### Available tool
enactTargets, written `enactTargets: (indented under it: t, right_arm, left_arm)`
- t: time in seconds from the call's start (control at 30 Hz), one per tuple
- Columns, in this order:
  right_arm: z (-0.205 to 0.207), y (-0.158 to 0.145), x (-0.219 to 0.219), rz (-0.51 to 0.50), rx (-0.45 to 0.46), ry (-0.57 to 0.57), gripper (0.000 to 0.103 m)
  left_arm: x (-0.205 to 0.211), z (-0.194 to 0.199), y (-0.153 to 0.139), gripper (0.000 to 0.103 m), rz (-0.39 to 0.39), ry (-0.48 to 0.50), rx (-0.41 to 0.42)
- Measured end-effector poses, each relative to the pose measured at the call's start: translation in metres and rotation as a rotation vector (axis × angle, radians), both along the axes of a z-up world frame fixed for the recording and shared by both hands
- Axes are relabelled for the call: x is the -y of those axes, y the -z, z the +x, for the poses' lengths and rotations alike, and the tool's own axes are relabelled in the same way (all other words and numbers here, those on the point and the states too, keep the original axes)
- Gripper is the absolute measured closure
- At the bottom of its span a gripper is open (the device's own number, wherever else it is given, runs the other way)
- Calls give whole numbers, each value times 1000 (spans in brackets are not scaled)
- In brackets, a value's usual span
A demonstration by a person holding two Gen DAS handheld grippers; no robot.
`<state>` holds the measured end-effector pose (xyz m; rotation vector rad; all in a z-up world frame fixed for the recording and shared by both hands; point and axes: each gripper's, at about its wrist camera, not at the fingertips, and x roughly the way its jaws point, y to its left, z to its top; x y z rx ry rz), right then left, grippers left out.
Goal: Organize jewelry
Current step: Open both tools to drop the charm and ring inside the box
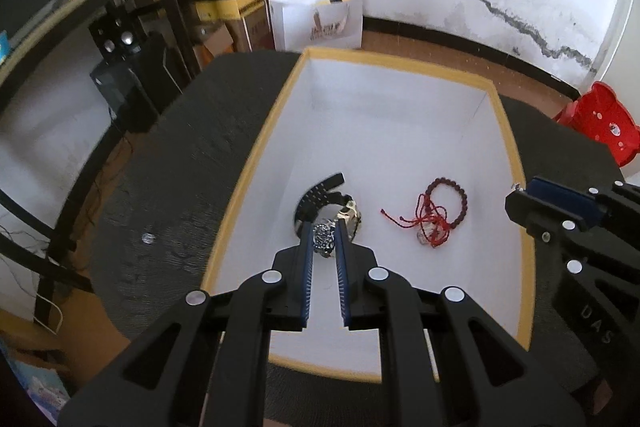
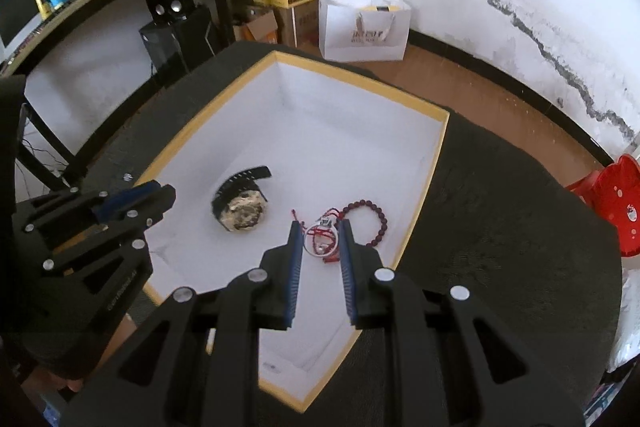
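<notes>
A white box with a yellow rim (image 1: 256, 151) (image 2: 434, 155) sits on the dark table. Inside lie a black-strap watch with a gold case (image 2: 245, 213) (image 1: 320, 195), a dark red bead bracelet (image 1: 452, 203) (image 2: 378, 223) and a red cord tangle (image 1: 424, 219). My left gripper (image 1: 324, 231) is shut on a small dark-faced watch (image 1: 325, 241), just above the box floor beside the black strap. My right gripper (image 2: 320, 231) is shut on a silver ring (image 2: 320, 241) tied with red cord, above the bracelet.
The dark cloth-covered table (image 1: 168, 179) surrounds the box. Behind it stand a white paper bag (image 1: 320, 23), cardboard boxes (image 1: 224, 15), a black shelf with speakers (image 2: 168, 3) and a red stool (image 1: 600, 123) at right. A small clear bead (image 1: 148, 238) lies left of the box.
</notes>
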<state>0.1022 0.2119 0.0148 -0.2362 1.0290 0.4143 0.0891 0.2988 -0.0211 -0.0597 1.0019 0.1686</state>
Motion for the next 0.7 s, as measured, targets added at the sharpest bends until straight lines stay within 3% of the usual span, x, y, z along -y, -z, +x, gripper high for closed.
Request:
enactTargets:
  t: [0.1, 0.17, 0.27, 0.5, 0.7]
  right_arm:
    - [12, 17, -4, -8, -22, 6, 84]
    - [19, 25, -5, -10, -35, 7, 84]
    - [25, 34, -8, -16, -44, 5, 84]
    - [33, 44, -10, -21, -52, 7, 84]
    - [35, 43, -9, -17, -53, 15, 84]
  left_arm:
    - [0, 12, 16, 92, 4, 10, -22]
    - [-5, 18, 27, 92, -59, 0, -63]
    - [-3, 23, 33, 92, -16, 7, -60]
    - [-4, 31, 40, 92, 3, 10, -78]
    - [-9, 35, 45, 91, -20, -7, -107]
